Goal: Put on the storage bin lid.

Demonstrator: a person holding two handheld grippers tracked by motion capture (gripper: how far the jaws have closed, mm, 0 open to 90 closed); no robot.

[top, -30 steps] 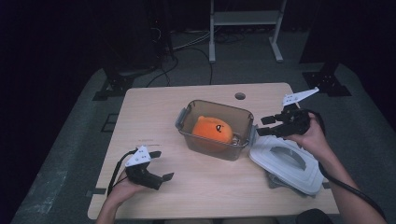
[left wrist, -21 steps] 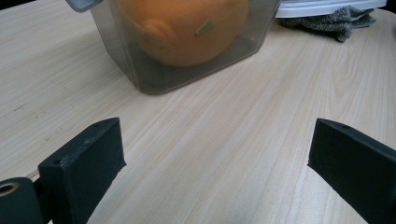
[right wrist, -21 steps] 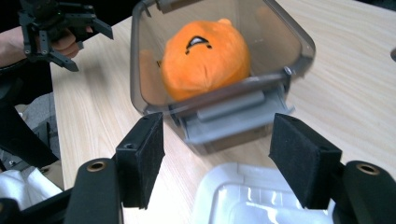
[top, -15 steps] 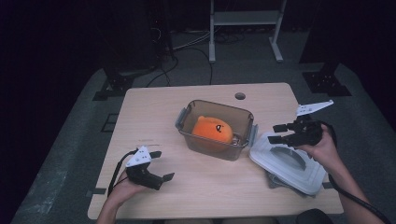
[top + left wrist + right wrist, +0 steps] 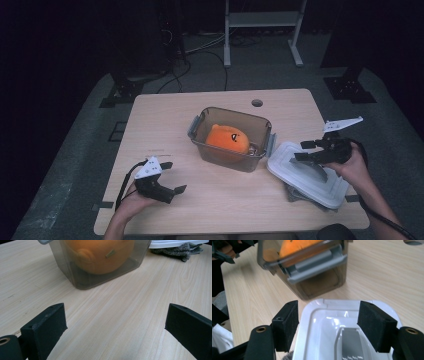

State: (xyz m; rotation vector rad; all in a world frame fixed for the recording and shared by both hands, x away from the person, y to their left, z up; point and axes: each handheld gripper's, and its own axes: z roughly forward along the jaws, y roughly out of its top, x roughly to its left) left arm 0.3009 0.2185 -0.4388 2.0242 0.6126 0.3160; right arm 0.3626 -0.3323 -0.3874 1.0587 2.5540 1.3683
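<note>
The left tool (image 5: 170,176) rests on the desk (image 5: 165,117) with its jaws spread and nothing between them. In the middle stands the clear box (image 5: 231,152) holding an orange toy (image 5: 228,138). At the right, the white lid (image 5: 305,175) lies on a grey cloth (image 5: 178,249); the right tool (image 5: 306,150) hovers over it, jaws apart. Judging by this, the lid is about to be picked up: next, lower the tool, close on the lid's edge, and carry it onto the box.
</note>
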